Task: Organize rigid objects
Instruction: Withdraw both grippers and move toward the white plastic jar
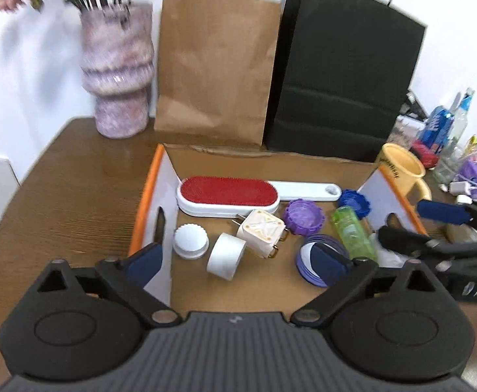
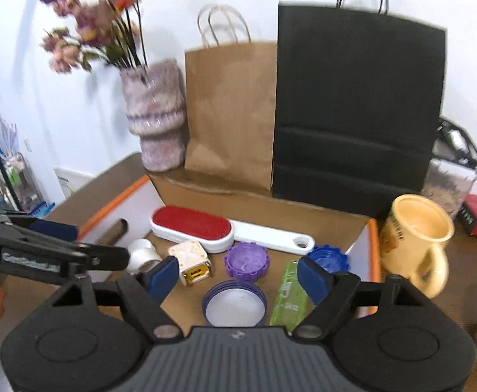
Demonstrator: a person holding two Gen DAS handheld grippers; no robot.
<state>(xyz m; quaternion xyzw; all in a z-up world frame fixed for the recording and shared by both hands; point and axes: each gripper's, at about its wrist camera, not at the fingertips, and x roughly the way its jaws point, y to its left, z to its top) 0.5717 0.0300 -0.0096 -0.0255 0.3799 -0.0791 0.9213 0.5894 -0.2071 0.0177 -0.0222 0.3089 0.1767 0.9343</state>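
step in hand, as i judge it: both tools hover over the shallow cardboard tray with orange rim [image 1: 146, 196], lower centre of each view, most small items already inside. next pick looks like the yellow plastic mug [image 2: 418, 245], which stands outside the tray, just beside its right wall. advice: approach from above the mug's rim, one pad inside and one outside the wall, and keep clear of the handle.

left gripper [image 1: 238, 261]: jaws spread wide, nothing between the blue pads; white tape roll [image 1: 225, 256] and cream plug adapter [image 1: 263, 232] lie below in the tray, not touched.

right gripper [image 2: 241, 277]: jaws apart, empty; purple-rimmed jar lid [image 2: 235, 303] and green clear bottle [image 2: 290, 297] lie beneath, loose.
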